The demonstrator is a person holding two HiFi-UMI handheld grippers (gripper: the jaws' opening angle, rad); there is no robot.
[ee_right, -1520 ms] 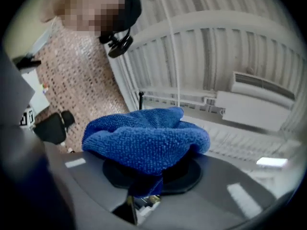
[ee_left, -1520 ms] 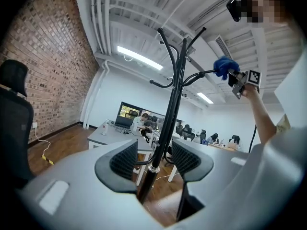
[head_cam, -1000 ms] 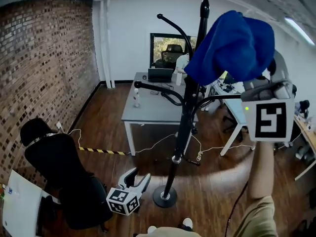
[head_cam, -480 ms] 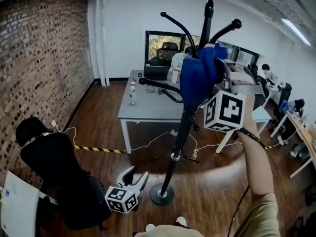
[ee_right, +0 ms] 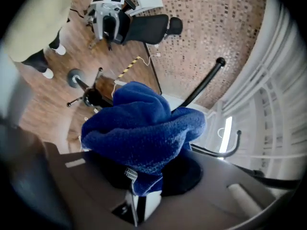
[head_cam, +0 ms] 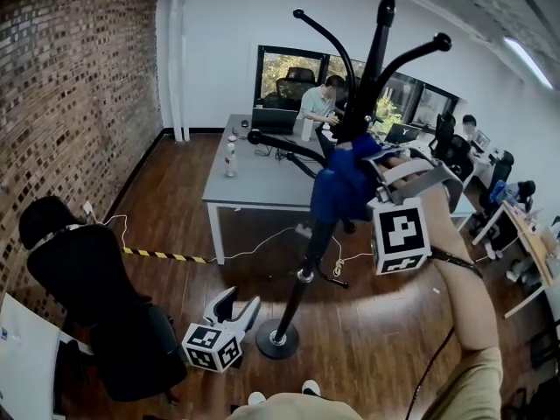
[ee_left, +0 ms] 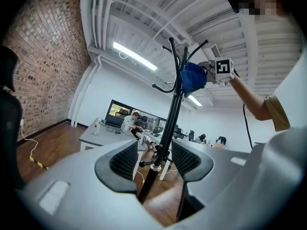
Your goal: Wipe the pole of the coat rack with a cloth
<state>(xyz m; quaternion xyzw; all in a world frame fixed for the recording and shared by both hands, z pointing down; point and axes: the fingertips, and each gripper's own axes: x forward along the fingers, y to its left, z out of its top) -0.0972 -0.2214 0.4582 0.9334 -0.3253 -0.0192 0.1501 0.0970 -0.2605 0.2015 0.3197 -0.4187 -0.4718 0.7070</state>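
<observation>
The black coat rack pole [head_cam: 325, 226] rises at a slant from its round base [head_cam: 275, 340] to hooked arms at the top. My right gripper [head_cam: 360, 180] is shut on a bunched blue cloth [head_cam: 343, 186], which presses against the pole just below the lower arms. In the right gripper view the blue cloth [ee_right: 144, 128] fills the right gripper [ee_right: 146, 172] and hides its pads. My left gripper [head_cam: 237, 302] hangs low near the base, open and holding nothing. The left gripper view shows the pole [ee_left: 165, 128] far beyond the left gripper [ee_left: 154, 160], with the cloth [ee_left: 193, 78] high up.
A grey desk [head_cam: 254, 182] stands behind the rack. A black office chair [head_cam: 87, 287] is at the lower left beside the brick wall [head_cam: 70, 103]. Yellow-black tape [head_cam: 162, 255] and cables lie on the wood floor. People sit at desks at the back right.
My right gripper has carried the blue cloth down the pole, from near the top to just below the lower arms. The left gripper has barely moved.
</observation>
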